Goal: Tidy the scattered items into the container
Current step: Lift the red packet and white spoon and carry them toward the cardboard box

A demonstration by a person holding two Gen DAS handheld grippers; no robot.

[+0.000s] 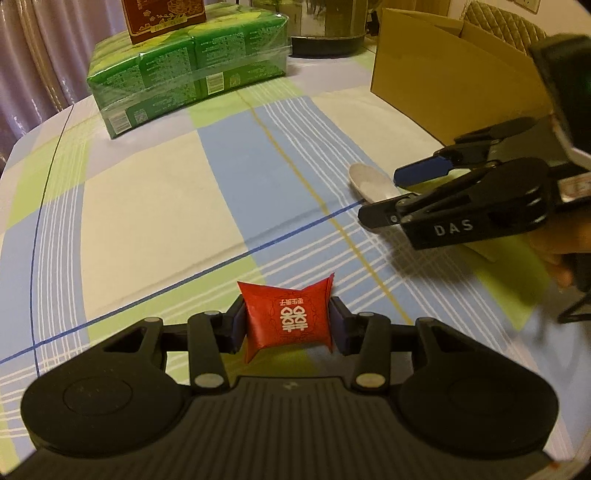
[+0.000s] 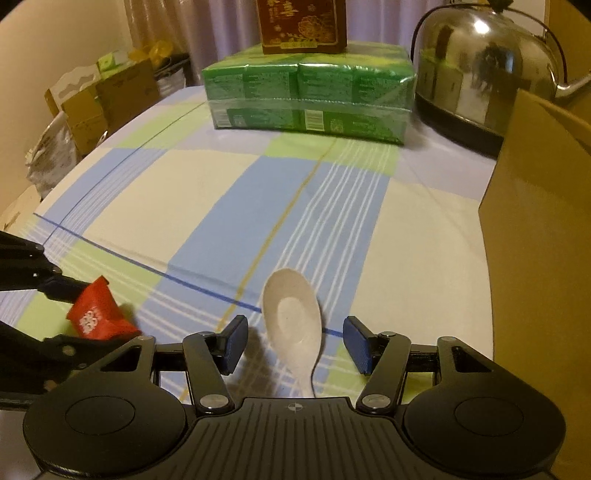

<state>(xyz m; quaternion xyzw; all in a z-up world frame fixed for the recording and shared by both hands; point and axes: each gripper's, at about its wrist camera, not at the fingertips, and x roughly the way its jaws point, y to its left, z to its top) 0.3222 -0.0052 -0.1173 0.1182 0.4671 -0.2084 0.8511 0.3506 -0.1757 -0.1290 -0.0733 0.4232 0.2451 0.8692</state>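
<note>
The cardboard box [image 1: 443,85] is the container and the landmark here; it stands open-topped on the checked tablecloth [image 1: 155,206], and its flat brown wall looks stiff enough to take items dropped over the rim. On the far side of the box from the camera sit a steel kettle [image 2: 484,70] and, beside that, a shrink-wrapped green multipack [image 2: 310,92] with a dark red carton [image 2: 303,26] on top; neither looks like part of the scatter.

The white spoon [image 2: 291,325] lies on the cloth just in front of the box's near corner, bowl pointing away. It looks like glazed ceramic, so I judge it hard, slippery and breakable. The neck just behind the bowl is the sensible place to pinch. The right gripper [image 2: 291,343] straddles it with blue pads [image 2: 234,343] spread wide, touching nothing.

The red packet [image 1: 290,317] is well apart from the box, further than the spoon. It is a small pillow-shaped foil or paper pouch, probably light and crushable. The left gripper [image 1: 288,323] has its pads pressed against the packet's two flanks, pinching it gently across the middle.
</note>
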